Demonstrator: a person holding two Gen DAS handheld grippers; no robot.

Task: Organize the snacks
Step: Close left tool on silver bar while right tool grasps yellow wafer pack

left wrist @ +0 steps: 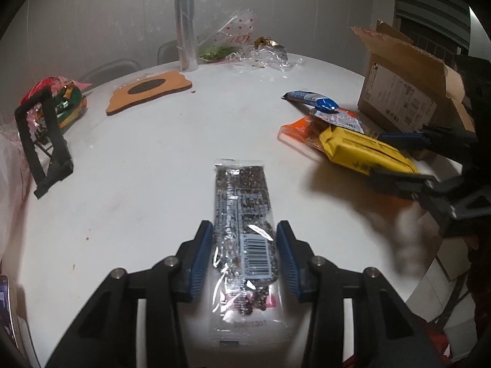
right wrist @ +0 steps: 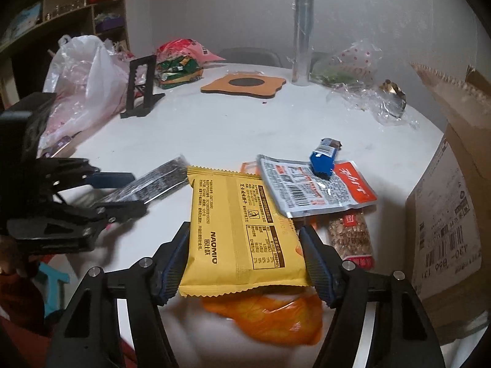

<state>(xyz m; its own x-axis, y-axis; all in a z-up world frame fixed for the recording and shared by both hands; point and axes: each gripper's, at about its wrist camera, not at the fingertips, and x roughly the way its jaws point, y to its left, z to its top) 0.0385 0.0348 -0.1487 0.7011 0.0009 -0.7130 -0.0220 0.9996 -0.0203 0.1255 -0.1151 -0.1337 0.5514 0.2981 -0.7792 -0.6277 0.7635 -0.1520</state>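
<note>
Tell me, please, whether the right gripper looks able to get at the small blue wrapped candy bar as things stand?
Probably not yet: the right gripper straddles the yellow packet, and the blue bar lies beyond it.

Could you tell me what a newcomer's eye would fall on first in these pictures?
Probably the yellow packet between the right gripper's fingers, lying over an orange bag beside the cardboard box. Next, the dark seed bar in clear wrap between the left gripper's fingers, alone on the white table.
</note>
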